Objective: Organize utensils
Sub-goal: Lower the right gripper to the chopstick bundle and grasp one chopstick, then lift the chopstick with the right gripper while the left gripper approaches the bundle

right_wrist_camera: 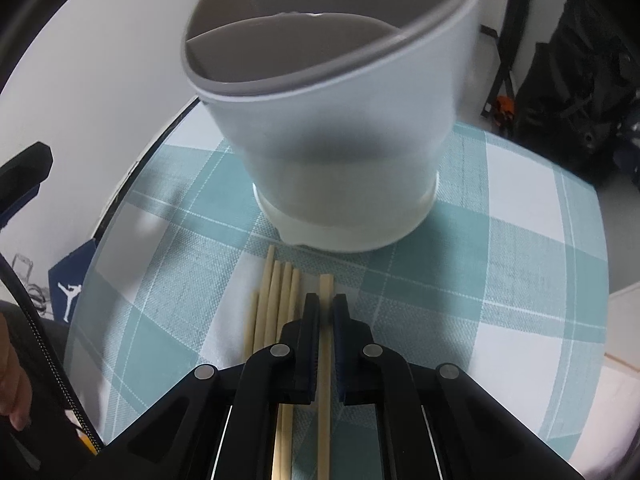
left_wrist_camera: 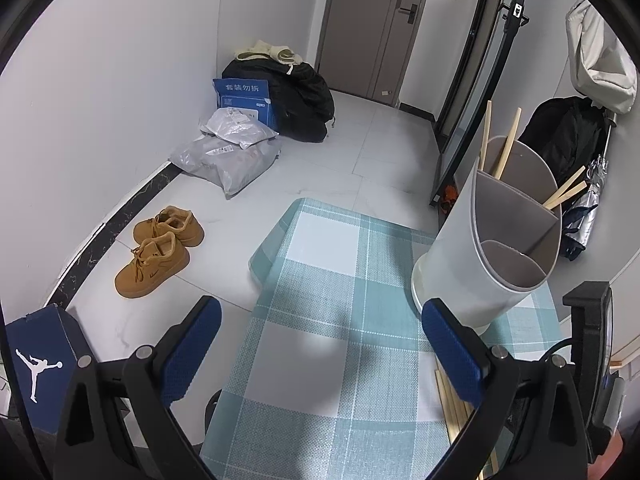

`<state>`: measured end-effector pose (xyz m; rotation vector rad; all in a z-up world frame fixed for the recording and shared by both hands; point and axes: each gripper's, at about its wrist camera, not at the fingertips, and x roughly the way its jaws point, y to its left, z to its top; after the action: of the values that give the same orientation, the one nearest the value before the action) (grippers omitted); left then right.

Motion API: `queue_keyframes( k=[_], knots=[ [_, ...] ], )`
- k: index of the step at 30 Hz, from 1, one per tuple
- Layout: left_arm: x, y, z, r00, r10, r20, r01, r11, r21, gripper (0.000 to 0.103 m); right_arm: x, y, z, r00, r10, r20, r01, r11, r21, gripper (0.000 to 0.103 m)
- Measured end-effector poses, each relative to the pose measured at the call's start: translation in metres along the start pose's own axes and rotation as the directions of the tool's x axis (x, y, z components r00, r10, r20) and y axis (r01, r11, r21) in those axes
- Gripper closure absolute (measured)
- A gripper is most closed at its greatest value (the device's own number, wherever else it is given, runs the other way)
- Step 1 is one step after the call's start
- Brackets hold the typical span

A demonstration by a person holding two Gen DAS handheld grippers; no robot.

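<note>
Lying flat on the checked cloth of the desk, one chopstick is sitting between the two fingers of the right tongs, which are closing narrowly on either side of it; whether the pads are actually pressing the wood cannot be told. Just beside it to the left, a bundle of about five more chopsticks is lying parallel, tips pointing at the holder. The holder, a white divided tub, is standing upright on the cloth just beyond the tips, its nearest compartment showing nothing inside.

From the left wrist view, the holder is standing at the right of the cloth; two sticks are leaning in its far compartment and two more in the right-hand one. The left tongs are hanging released, blue pads wide apart, gripping nothing, above the cloth.

Beyond the desk, on the floor: tan shoes, a blue shoebox, grey parcels, a black bag.
</note>
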<state>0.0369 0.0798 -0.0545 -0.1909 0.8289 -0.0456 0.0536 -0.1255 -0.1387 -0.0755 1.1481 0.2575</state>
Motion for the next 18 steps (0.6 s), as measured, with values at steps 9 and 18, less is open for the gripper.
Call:
queue_keyframes(
  k=[9,18],
  knots=[
    [-0.001,-0.004,0.0,1.0,-0.011,-0.017,0.011,1.0,-0.001,0.004,-0.014,-0.02,-0.016,1.0,0.003,-0.007,-0.003,0.998,0.056,0.098],
    [0.004,-0.012,-0.004,0.999,-0.011,-0.053,0.011,1.0,0.003,0.004,-0.012,-0.014,-0.02,1.0,-0.014,-0.009,0.015,1.0,0.028,0.095]
  ],
)
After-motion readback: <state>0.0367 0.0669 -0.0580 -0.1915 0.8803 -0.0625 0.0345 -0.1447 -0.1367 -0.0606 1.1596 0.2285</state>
